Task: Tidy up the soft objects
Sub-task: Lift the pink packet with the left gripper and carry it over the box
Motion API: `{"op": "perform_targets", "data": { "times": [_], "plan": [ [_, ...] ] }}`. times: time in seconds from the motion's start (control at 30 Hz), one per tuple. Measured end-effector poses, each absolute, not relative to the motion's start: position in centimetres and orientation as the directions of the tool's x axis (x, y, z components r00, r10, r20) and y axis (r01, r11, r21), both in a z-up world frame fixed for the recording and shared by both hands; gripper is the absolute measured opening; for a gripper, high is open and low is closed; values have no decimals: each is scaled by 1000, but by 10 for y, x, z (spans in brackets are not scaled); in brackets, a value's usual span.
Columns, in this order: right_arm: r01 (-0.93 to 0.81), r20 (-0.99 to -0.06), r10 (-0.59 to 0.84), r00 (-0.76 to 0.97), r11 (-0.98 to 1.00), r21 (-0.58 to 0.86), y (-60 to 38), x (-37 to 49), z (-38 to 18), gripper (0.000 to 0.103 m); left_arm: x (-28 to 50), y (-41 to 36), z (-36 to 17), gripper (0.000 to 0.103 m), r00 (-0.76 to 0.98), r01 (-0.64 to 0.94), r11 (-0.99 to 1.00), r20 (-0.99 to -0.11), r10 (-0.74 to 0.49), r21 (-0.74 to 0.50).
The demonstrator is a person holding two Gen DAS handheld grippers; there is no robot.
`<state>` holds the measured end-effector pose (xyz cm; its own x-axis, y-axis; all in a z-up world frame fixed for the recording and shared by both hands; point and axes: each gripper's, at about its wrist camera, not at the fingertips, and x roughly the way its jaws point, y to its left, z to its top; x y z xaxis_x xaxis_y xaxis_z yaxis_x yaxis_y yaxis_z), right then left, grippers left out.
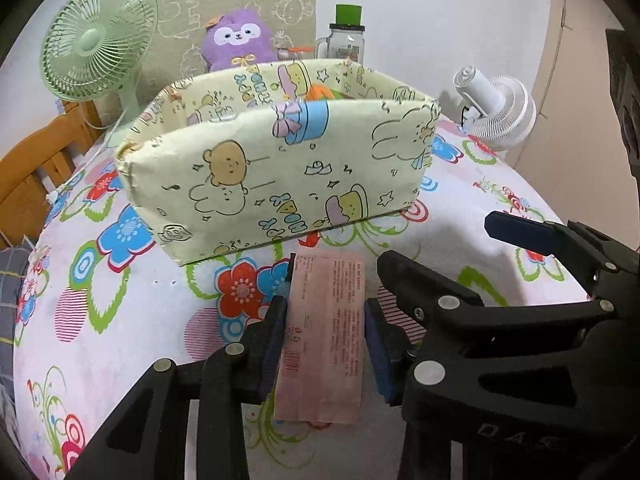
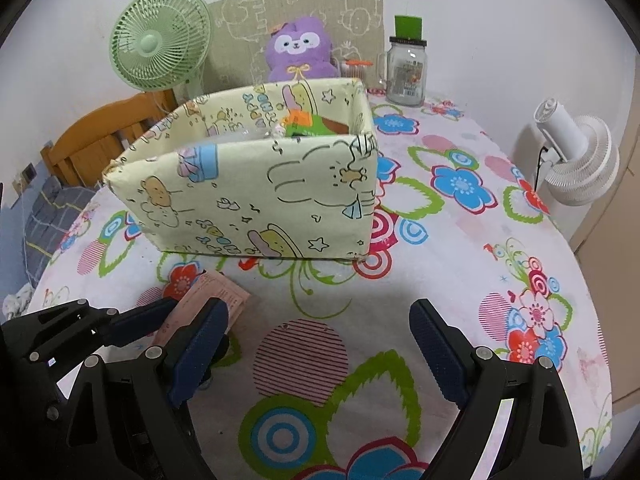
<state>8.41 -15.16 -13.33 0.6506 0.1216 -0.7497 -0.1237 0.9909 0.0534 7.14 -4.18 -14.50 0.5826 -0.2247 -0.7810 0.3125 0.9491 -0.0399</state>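
A pale yellow fabric box (image 1: 276,168) with cartoon prints stands on the flowered tablecloth; it also shows in the right wrist view (image 2: 256,196). Orange and green soft items (image 2: 308,122) lie inside it. A flat pink packet (image 1: 322,340) with printed text lies on the cloth in front of the box, between the pads of my left gripper (image 1: 325,344), whose jaws stand close on both its sides. In the right wrist view the packet (image 2: 218,294) shows partly behind the left gripper. My right gripper (image 2: 320,352) is open and empty above the cloth.
A purple plush toy (image 1: 238,38) sits behind the box against a printed board. A green fan (image 1: 100,40) stands back left, a white fan (image 1: 496,112) right, a glass jar with a green lid (image 2: 406,68) at the back. A wooden chair (image 2: 104,140) stands left.
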Motion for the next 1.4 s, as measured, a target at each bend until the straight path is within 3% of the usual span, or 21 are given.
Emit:
{"op": "perform_targets", "data": {
  "times": [1.4],
  "plan": [
    [-133,-585,138,799,990,51,-147,50,-25,94,39,-37,-40,40,759,278,960,-611,-223,-5]
  ]
}}
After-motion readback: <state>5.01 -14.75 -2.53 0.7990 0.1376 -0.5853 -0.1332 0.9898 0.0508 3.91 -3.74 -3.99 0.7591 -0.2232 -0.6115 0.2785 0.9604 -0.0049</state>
